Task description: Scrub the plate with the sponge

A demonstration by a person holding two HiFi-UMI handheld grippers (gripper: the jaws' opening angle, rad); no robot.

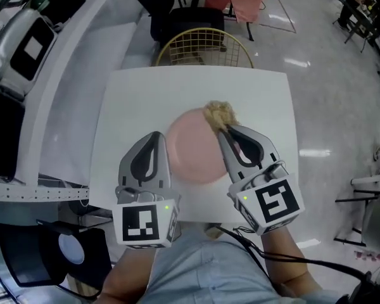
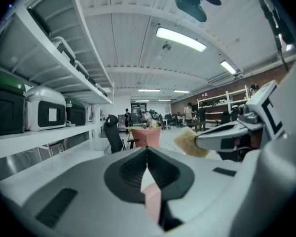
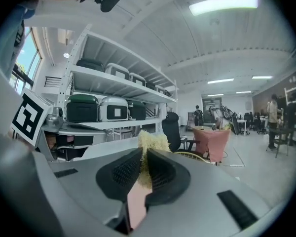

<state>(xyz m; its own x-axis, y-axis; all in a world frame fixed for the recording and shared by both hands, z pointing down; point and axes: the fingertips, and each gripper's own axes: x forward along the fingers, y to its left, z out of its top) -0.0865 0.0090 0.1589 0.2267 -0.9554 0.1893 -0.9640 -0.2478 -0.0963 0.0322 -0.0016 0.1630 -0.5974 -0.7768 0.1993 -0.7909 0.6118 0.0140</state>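
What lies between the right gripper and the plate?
The sponge, clamped in the right gripper, sits over the far rim of the plate, in the head view.

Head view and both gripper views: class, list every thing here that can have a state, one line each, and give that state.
Round pink plate: lying flat on the white table.
Yellow fibrous sponge: pinched in the right claw, at the plate's far rim.
Right claw: shut on the sponge.
Left claw: shut, tips at the plate's left rim; whether it grips the rim is unclear.
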